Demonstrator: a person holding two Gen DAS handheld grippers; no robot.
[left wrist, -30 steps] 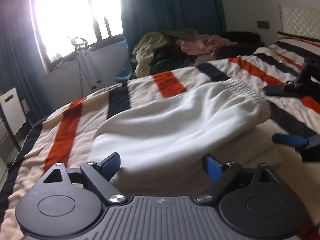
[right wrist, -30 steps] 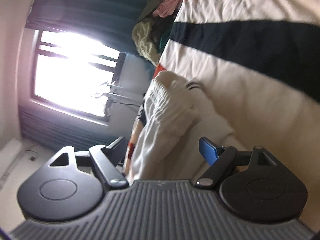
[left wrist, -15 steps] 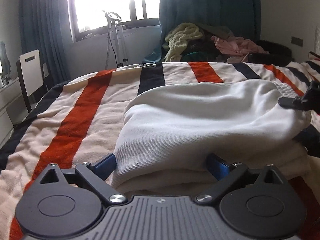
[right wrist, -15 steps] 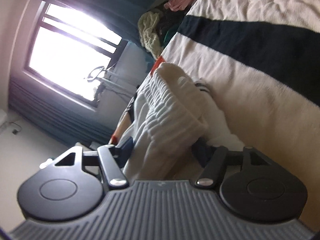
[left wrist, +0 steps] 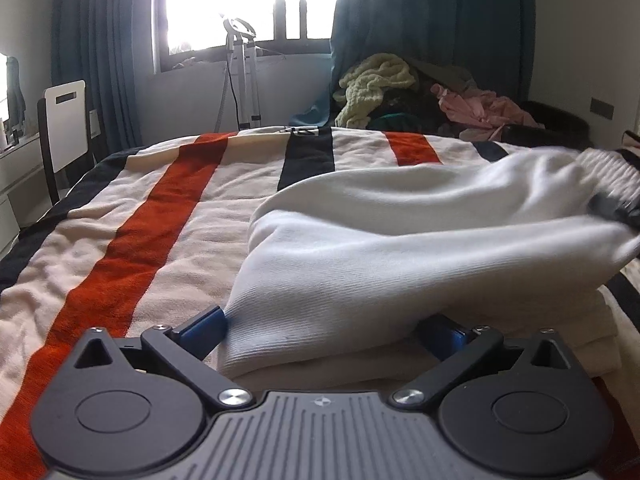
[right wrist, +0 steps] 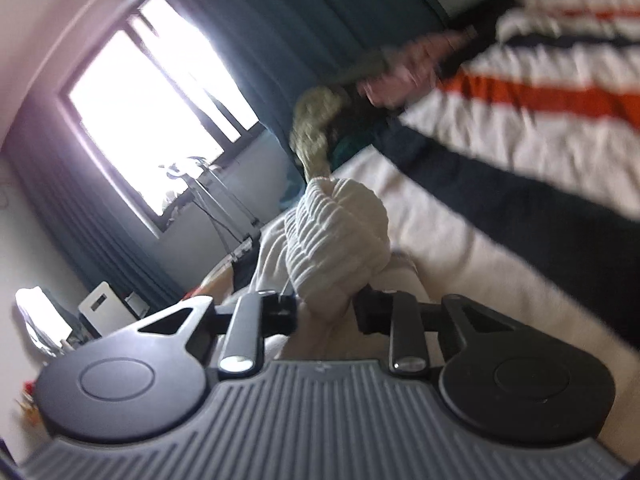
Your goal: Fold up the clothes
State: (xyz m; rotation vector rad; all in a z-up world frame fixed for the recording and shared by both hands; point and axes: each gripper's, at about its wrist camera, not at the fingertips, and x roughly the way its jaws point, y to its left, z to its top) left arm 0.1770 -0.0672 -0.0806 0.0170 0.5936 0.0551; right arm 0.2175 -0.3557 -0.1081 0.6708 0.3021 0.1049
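Note:
A white knit garment [left wrist: 400, 256] lies partly folded on the striped bed. My left gripper [left wrist: 320, 330] is open, its blue pads on either side of the garment's near folded edge. My right gripper [right wrist: 326, 312] is shut on the garment's ribbed waistband [right wrist: 340, 236] and holds it lifted off the bed. The right gripper also shows blurred at the right edge of the left wrist view [left wrist: 612, 210], at the garment's far end.
The bed cover [left wrist: 160, 220] has cream, orange and dark stripes. A heap of clothes [left wrist: 420, 96] sits beyond the bed's far edge by the teal curtain. A white chair [left wrist: 66, 124] stands at the left, a metal stand [left wrist: 242, 76] under the window.
My right gripper has closed on the ribbed waistband and lifted it, swinging round. My left gripper has slid in around the near fold and stayed open.

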